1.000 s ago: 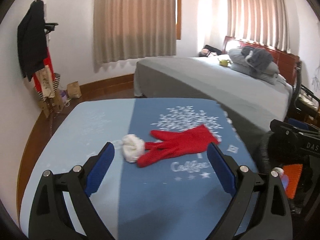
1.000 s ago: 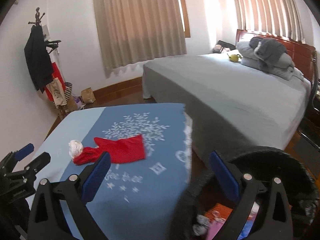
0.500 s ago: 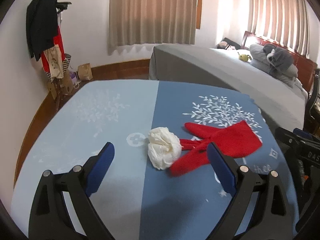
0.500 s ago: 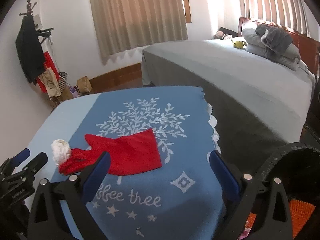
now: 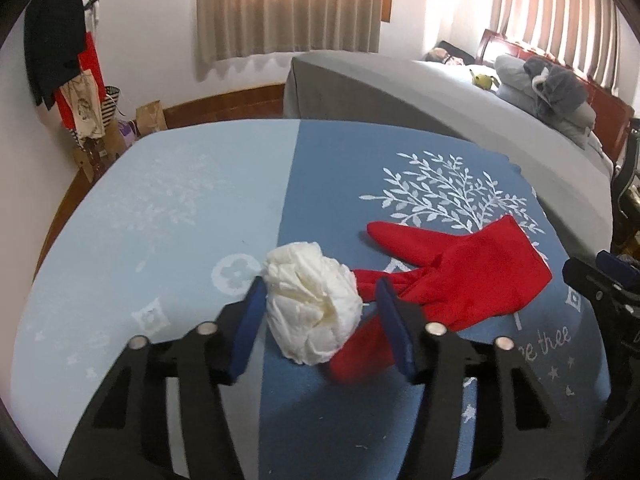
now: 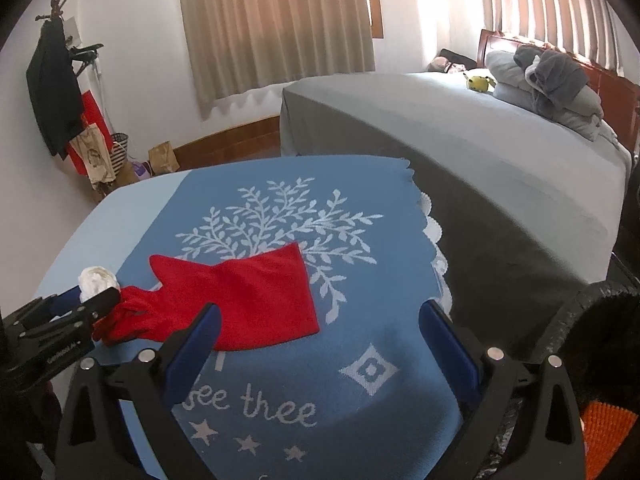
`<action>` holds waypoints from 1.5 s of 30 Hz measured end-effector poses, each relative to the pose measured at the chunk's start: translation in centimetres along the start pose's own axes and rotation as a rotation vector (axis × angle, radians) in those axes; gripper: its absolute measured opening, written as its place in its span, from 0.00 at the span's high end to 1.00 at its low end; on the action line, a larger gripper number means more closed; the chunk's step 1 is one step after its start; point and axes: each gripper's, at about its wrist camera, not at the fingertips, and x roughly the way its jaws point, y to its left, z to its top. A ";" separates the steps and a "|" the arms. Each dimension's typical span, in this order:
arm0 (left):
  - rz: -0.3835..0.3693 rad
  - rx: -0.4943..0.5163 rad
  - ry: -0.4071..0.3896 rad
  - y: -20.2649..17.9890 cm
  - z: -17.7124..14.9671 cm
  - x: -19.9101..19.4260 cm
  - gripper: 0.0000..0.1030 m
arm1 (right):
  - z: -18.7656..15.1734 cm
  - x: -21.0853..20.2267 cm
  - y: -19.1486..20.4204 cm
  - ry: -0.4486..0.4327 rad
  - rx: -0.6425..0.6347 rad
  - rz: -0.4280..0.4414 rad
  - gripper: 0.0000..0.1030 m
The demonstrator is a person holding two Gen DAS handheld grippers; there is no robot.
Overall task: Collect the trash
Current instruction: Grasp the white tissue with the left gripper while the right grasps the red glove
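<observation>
paper ball between the left jaws

a crumpled white tissue ball (image 5: 314, 300) sits on the blue tablecloth (image 5: 184, 216), near the middle of the table, right where the pale blue half meets the darker blue half. it is soft, lumpy and full of folds. the left gripper (image 5: 320, 312) has just been closing its jaws, and the ball is between the two blue pads. the left pad touches the ball. the right pad looks just beside it, so i cannot tell if the ball is squeezed yet.

a flat red glove (image 5: 460, 276) of soft cloth lies just beside the ball, toward the right edge of the table. its fingers reach the ball.

the right gripper (image 6: 320, 332) hangs with its jaws wide apart above the darker blue half, with nothing in them. its left pad is over the edge of the glove.

the cloth has white woven leaves, stars and letters, and a lacy white trim at the right edge. a round black bin (image 6: 592, 320) stands low by the right edge of the table. behind is a bed (image 6: 460, 128) with a smooth grey cover, folded grey bedding, long beige curtains (image 6: 276, 20) and a coat rack (image 6: 56, 76) by the white wall.
</observation>
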 end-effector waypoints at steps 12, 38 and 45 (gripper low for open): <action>0.011 -0.026 -0.046 0.9 0.1 -1.7 0.69 | 0.0 0.3 1.9 0.012 -0.040 0.051 0.06; 0.069 -0.060 -0.038 4.2 -0.8 -1.8 0.69 | -0.4 4.9 8.5 0.164 -0.127 0.080 0.14; 0.070 -0.060 -0.036 4.1 -0.9 -1.9 0.69 | -0.4 4.4 8.6 0.149 -0.139 0.159 0.44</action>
